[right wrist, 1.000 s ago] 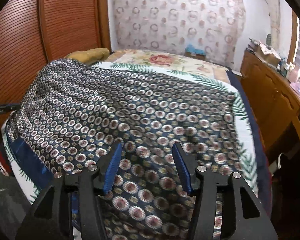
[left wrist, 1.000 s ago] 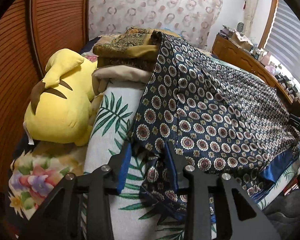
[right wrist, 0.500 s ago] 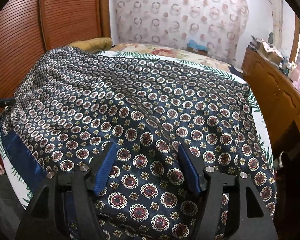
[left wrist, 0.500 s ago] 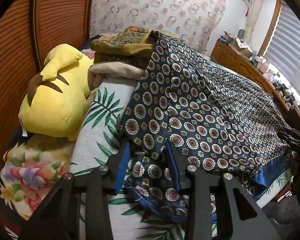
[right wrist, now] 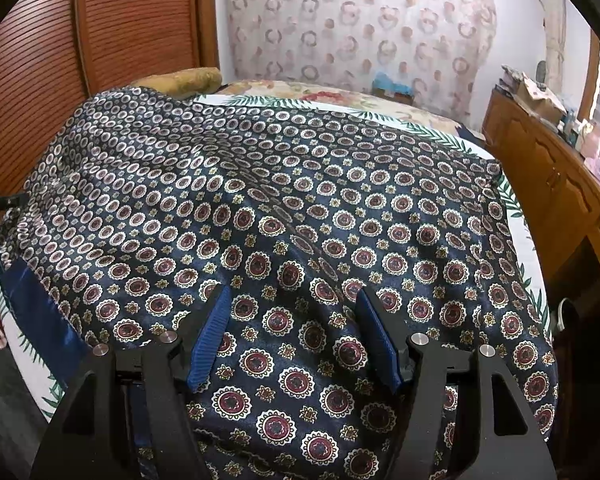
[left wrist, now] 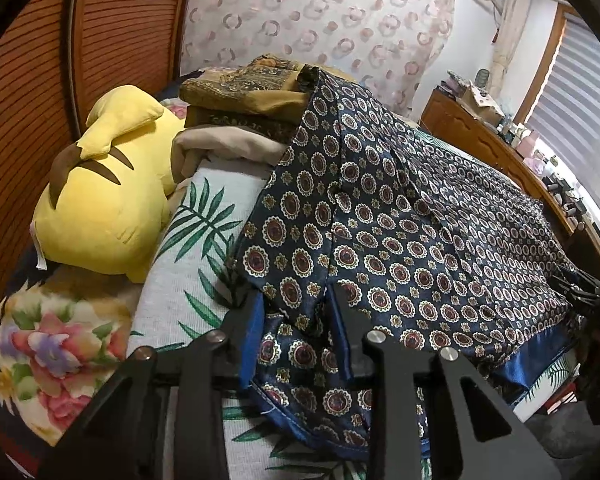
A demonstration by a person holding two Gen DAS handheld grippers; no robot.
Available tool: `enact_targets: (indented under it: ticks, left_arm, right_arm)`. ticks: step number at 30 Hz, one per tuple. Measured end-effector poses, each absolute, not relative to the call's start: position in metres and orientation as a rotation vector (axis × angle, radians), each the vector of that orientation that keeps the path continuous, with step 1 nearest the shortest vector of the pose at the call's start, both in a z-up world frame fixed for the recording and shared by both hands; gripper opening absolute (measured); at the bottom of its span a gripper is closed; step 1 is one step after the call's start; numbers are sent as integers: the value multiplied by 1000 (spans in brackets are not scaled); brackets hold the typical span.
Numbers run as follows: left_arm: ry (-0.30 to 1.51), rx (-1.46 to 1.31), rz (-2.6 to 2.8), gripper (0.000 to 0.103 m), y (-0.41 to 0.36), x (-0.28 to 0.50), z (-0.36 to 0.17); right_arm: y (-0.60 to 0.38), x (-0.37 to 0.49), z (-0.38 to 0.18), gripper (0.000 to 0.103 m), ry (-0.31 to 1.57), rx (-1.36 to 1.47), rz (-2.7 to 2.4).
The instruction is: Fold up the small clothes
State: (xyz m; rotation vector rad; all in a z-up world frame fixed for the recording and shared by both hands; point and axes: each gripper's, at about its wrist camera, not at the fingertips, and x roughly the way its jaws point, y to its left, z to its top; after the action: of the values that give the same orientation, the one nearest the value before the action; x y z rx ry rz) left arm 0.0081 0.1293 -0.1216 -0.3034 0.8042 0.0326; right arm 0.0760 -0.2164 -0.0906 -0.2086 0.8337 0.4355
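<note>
- Left wrist view: your left gripper [left wrist: 296,312] is closing its jaws on a bunched corner of the patterned cloth [left wrist: 400,216] at the near edge of the bed [left wrist: 180,280]. A second ago the jaws were standing wider around that same corner; now the blue pads are narrowing in on the fold, though I cannot tell whether they are pressing it yet. I am reading this as you taking your hold for a fold.
- The cloth is lying spread across the bed, its far end draped up over the folded pile [left wrist: 240,92] near the head, beside the yellow plush toy [left wrist: 104,200].
- No brand or writing is readable here; the tag on the toy is showing blank.
- Right wrist view: your right gripper [right wrist: 296,320] is hovering released, jaws standing wide above the cloth [right wrist: 260,184], nothing between the pads. Compared with a second ago it is sitting lower and wider, so it is looking ready to pinch the near edge.
- A black strip at the left edge carries small lettering, too small to read.
</note>
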Motion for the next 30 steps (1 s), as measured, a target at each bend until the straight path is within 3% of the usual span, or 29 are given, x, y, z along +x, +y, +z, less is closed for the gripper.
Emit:
enact_targets:
  ticks: [3,9,30]
  left_arm:
    - [797,-323,31,10,131,10,-123]
    - [742,-338,-8,2,129,8,-116]
    - [539,-195,-233,0,43,41,-29]
  right_arm:
    - [-214,77,-92,66,840,-218,431]
    - [-213,78,-93,66,853,-217,434]
    - [-218,75,-91,66,829,-182,430]
